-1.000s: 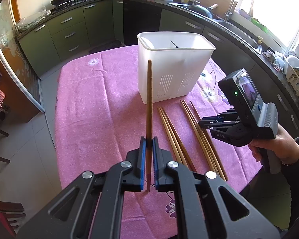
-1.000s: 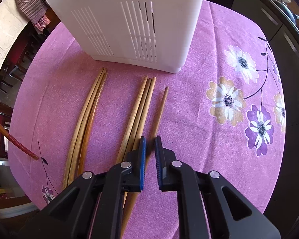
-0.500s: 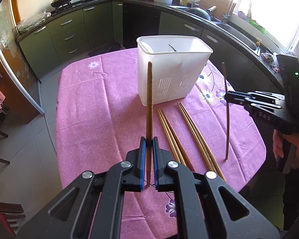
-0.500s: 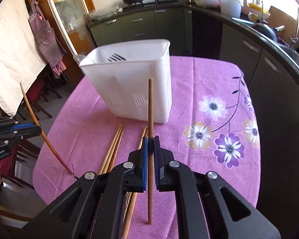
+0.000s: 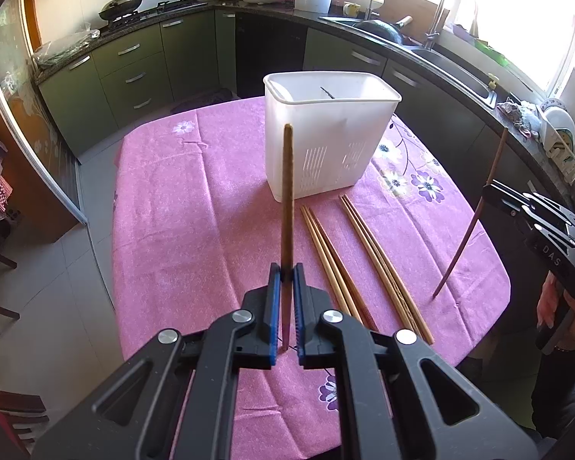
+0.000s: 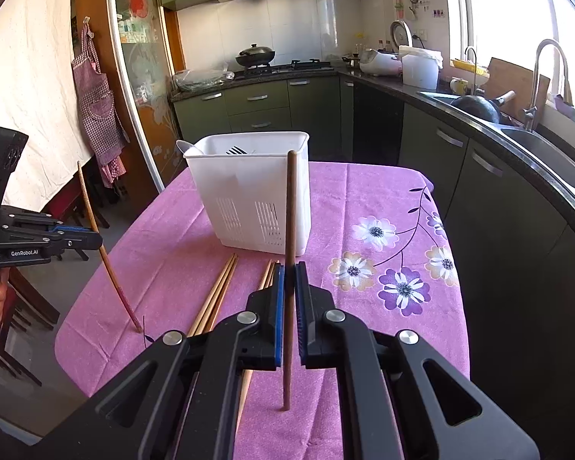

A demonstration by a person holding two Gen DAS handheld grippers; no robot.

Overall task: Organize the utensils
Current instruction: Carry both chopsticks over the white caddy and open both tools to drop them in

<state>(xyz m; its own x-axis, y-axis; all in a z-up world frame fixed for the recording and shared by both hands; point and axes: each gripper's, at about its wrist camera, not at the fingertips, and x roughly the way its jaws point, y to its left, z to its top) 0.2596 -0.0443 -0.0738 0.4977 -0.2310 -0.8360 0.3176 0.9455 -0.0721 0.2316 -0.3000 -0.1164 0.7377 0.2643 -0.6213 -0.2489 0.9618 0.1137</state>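
Observation:
My left gripper point(image 5: 284, 280) is shut on a brown chopstick point(image 5: 287, 191) that stands upright above the near table edge. My right gripper point(image 6: 289, 276) is shut on another brown chopstick point(image 6: 290, 214), also upright, with its tip near the pink cloth. Each gripper shows in the other's view: the right gripper point(image 5: 490, 191) at the table's right side, the left gripper point(image 6: 96, 239) at its left. A white slotted utensil holder point(image 5: 329, 138) stands mid-table, also in the right wrist view point(image 6: 257, 188), with a fork inside. Two bundles of loose chopsticks point(image 5: 333, 260) point(image 5: 383, 260) lie in front of it.
The table wears a pink flowered cloth point(image 5: 195, 207). Dark green kitchen cabinets point(image 5: 134, 73) and a counter with a sink point(image 6: 548, 153) curve behind and to the right. Chairs point(image 6: 27, 306) stand at the table's left side.
My right gripper picked a single chopstick off the cloth, lifted it and turned level, so the chopstick now stands upright. My left gripper kept holding its chopstick and rose slightly.

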